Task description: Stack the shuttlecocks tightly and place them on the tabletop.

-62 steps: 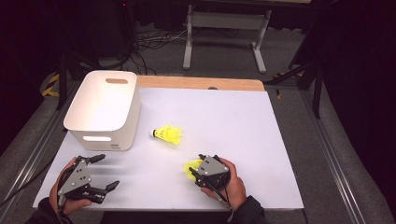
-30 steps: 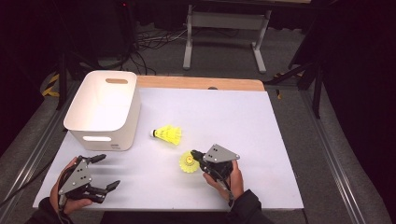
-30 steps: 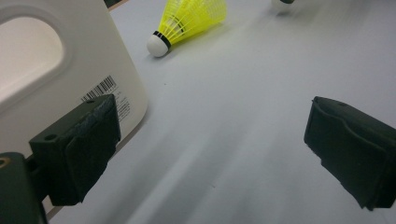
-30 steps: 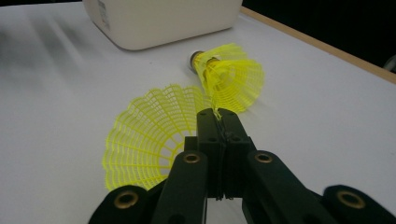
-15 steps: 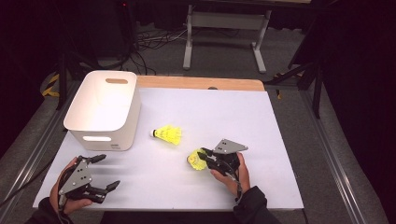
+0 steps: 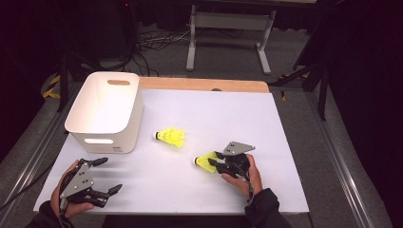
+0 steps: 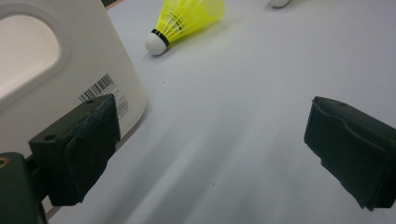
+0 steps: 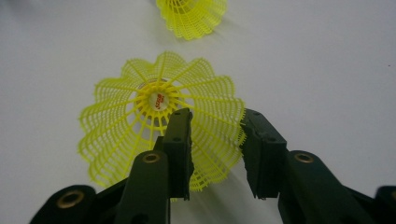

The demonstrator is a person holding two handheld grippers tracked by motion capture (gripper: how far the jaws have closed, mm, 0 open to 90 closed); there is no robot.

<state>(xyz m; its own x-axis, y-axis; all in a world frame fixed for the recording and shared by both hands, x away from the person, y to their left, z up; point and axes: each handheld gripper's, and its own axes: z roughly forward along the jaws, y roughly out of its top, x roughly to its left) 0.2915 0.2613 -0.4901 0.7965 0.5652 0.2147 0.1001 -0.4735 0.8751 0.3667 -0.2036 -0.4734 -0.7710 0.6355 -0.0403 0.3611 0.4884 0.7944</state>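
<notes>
A yellow shuttlecock [image 6: 204, 163] lies on its side on the white table top [image 6: 285, 142], cork to the left, its open skirt [image 8: 140, 135] facing my right gripper [image 6: 215, 162]. That gripper's jaws have just been opening. One jaw sits inside the skirt and the other just outside its rim, with the mesh wall loose between them [image 8: 215, 116]. A second yellow shuttlecock [image 6: 172, 137] [image 7: 187, 21] [image 8: 192, 16] lies a little farther back. My left gripper [image 6: 110, 175] [image 7: 217, 126] rests wide open at the front left, holding nothing.
A white bin [image 6: 107, 111] [image 7: 28, 60] with handle slots stands at the back left, close beside the left gripper's jaw. A wooden strip [image 6: 204, 84] runs along the table's far edge. Black floor, cables and a metal frame lie beyond.
My right hand has moved the near shuttlecock a little to the right and down onto the table, and its jaws have parted. The left gripper has stayed still.
</notes>
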